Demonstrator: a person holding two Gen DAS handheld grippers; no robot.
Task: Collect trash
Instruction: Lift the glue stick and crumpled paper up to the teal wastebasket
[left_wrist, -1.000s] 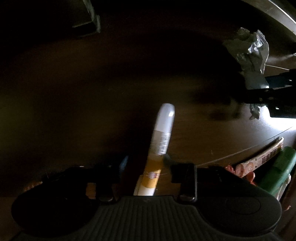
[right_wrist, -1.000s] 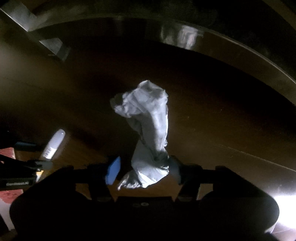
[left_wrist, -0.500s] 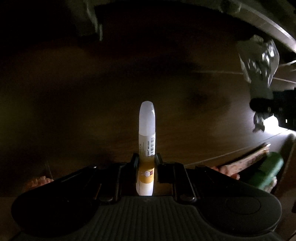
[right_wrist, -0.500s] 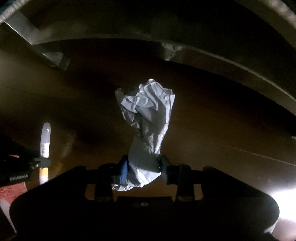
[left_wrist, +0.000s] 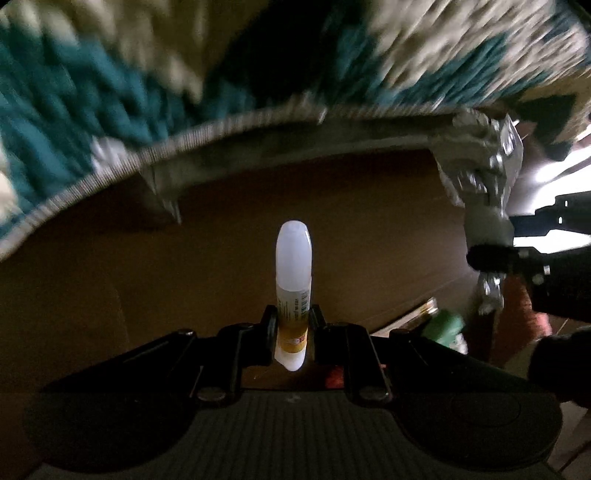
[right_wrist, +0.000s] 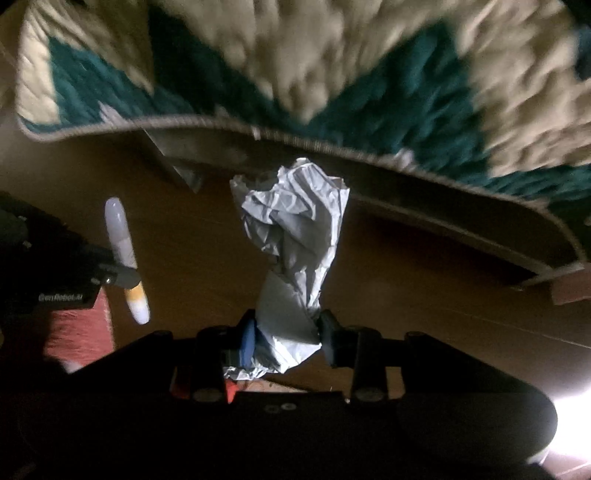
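Observation:
My left gripper (left_wrist: 293, 325) is shut on a white tube with a yellow label (left_wrist: 293, 273), which stands up between the fingers above the brown floor. The tube also shows in the right wrist view (right_wrist: 123, 254), at the left. My right gripper (right_wrist: 288, 332) is shut on a crumpled grey-white wrapper (right_wrist: 295, 236) that sticks up from the fingers. The wrapper also shows in the left wrist view (left_wrist: 484, 177), at the right, with the right gripper (left_wrist: 491, 256) beneath it.
A teal and cream rug (right_wrist: 332, 74) with a bound edge fills the top of both views, also in the left wrist view (left_wrist: 110, 92). A green object (left_wrist: 445, 326) and a reddish packet (left_wrist: 517, 306) lie low at the right. A red patch (right_wrist: 77, 328) lies at the left.
Both grippers have lifted and tilted with their items held. The rug has come into view at the top of both views, and the scene is brighter.

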